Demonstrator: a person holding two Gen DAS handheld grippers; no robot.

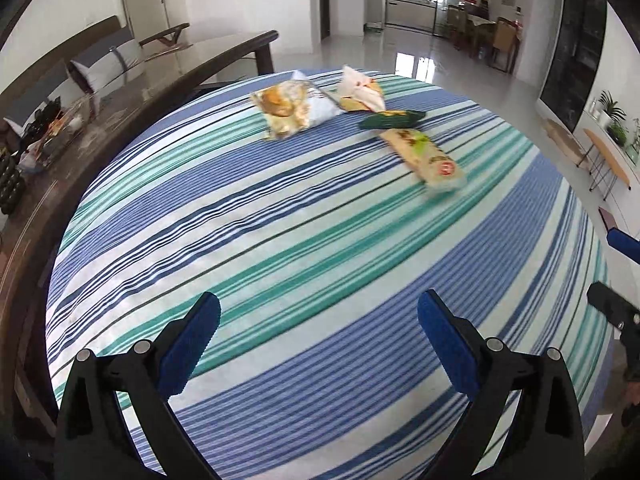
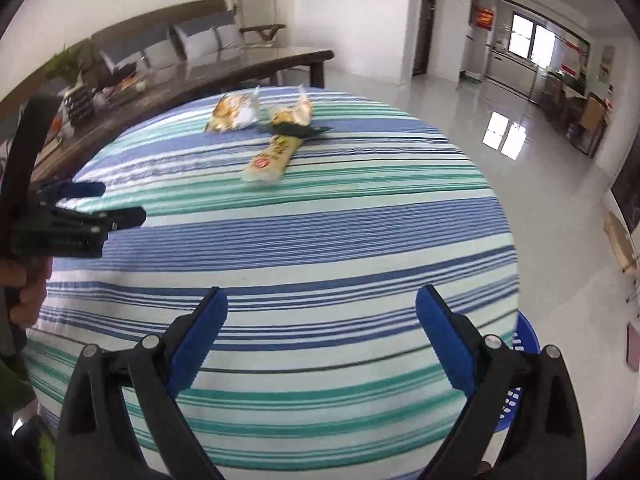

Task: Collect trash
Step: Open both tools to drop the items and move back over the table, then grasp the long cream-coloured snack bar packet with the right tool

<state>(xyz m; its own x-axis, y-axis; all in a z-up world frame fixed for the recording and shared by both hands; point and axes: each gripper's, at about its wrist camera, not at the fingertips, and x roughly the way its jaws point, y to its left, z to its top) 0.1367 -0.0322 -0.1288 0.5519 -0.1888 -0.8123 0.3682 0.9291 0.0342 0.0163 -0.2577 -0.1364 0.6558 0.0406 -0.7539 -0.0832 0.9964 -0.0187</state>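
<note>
Trash: long wrapper (image 1: pixel 424 160) nearest of the pile at table's (image 1: pixel 280 240) far side, long axis running toward the right gripper (image 2: pixel 322 336). Left gripper (image 1: pixel 318 340) also well short. Both jaws spread wide, nothing between.

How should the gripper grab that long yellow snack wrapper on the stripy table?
Probably at the long yellow wrapper's near end, the one with the red mark, coming down from above with fingers across its narrow width. That end lies flat and free on the striped tablecloth, while the far end touches the dark green wrapper.
</note>
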